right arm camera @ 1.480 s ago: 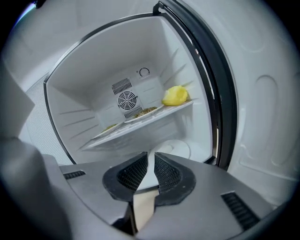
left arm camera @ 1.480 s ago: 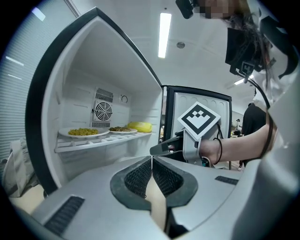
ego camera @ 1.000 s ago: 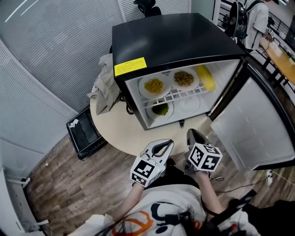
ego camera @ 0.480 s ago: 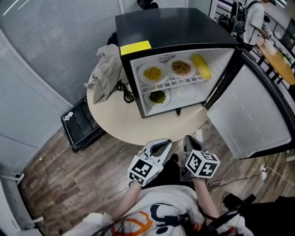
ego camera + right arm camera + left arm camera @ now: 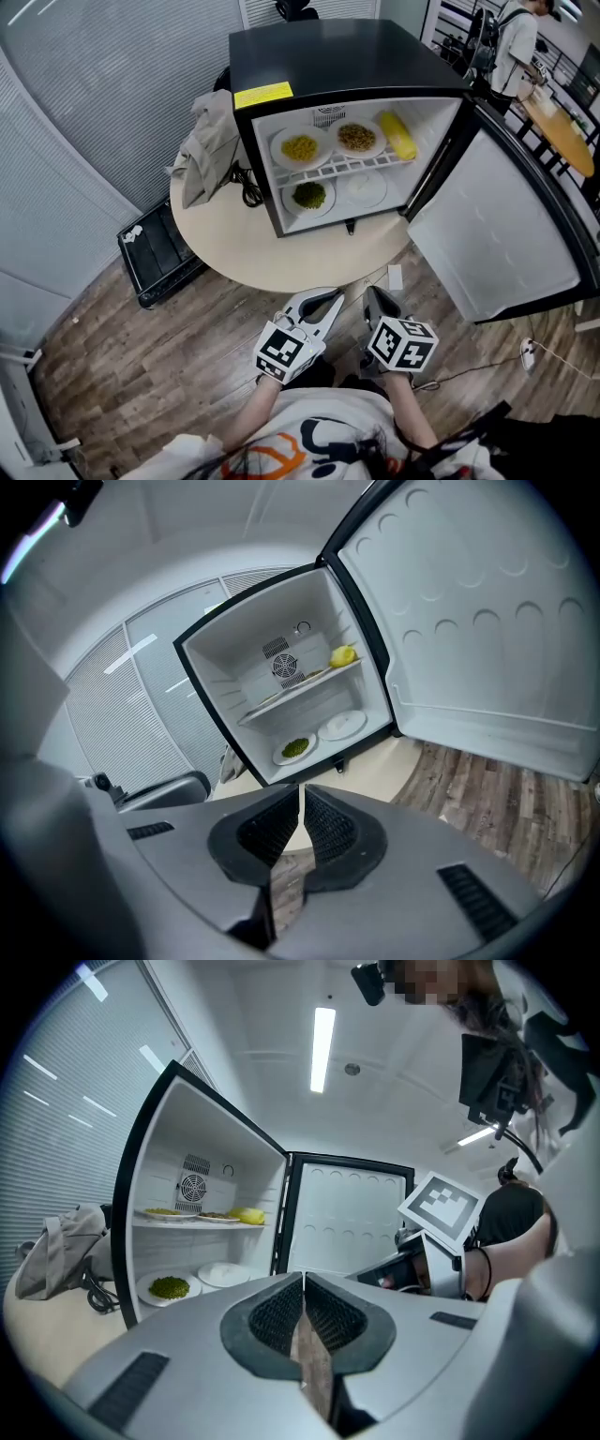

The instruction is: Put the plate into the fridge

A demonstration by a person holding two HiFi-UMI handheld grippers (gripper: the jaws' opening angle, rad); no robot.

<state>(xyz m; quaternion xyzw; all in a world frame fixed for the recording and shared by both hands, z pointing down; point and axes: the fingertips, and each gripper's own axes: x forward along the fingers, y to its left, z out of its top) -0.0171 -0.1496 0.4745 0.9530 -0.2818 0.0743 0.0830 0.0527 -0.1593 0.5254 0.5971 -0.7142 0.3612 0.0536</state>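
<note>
The black fridge [image 5: 328,56] stands open on a round beige table [image 5: 234,253]. Its lower floor holds a plate of green food [image 5: 309,195] and a bare white plate [image 5: 362,188]. Two plates of yellow and brown food [image 5: 300,147] and a corn cob [image 5: 397,135] sit on the wire shelf. My left gripper [image 5: 330,300] and right gripper [image 5: 375,296] hang side by side over the wooden floor, short of the table edge. Both are shut with nothing in them. The left gripper view [image 5: 303,1283] and right gripper view [image 5: 301,803] show the jaws pressed together.
The fridge door [image 5: 497,225] swings wide to the right. A grey cloth [image 5: 206,141] and a black cable [image 5: 246,187] lie on the table left of the fridge. A black case [image 5: 155,253] rests on the floor at left. A person [image 5: 511,42] stands at the far right.
Both grippers have drawn back from the table edge toward me and now hang over the floor. The fridge sits farther off in the view.
</note>
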